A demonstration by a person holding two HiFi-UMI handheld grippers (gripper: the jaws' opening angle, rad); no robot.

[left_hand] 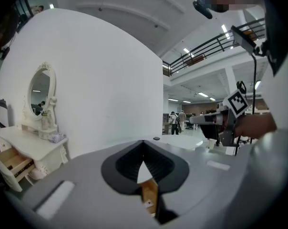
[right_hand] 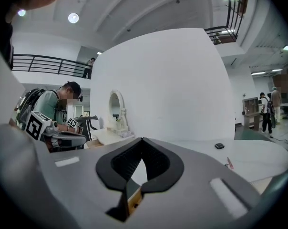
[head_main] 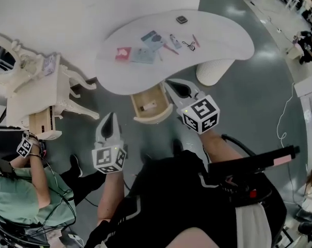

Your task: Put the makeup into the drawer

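Several makeup items lie on the white curved table [head_main: 223, 40]: a red compact [head_main: 123, 53], blue-grey palettes [head_main: 152, 38], small tools [head_main: 189, 44] and a dark little case [head_main: 182, 19]. Under the table's near edge a wooden drawer [head_main: 138, 115] stands pulled out with one small item [head_main: 149, 106] inside. My left gripper [head_main: 109, 117] hangs left of the drawer, shut and empty. To the drawer's right, near the table edge, my right gripper [head_main: 172, 84] is shut and empty. Both gripper views look level over the table; the left gripper [left_hand: 144, 141] and right gripper [right_hand: 142, 140] show their tips touching.
A white vanity [head_main: 40, 89] with an oval mirror [left_hand: 40, 90] stands at the left, its own drawer [head_main: 40, 123] open. A person in green [head_main: 19, 195] sits at lower left with marker cubes. The table's white pedestal [head_main: 214, 71] is beyond my right gripper.
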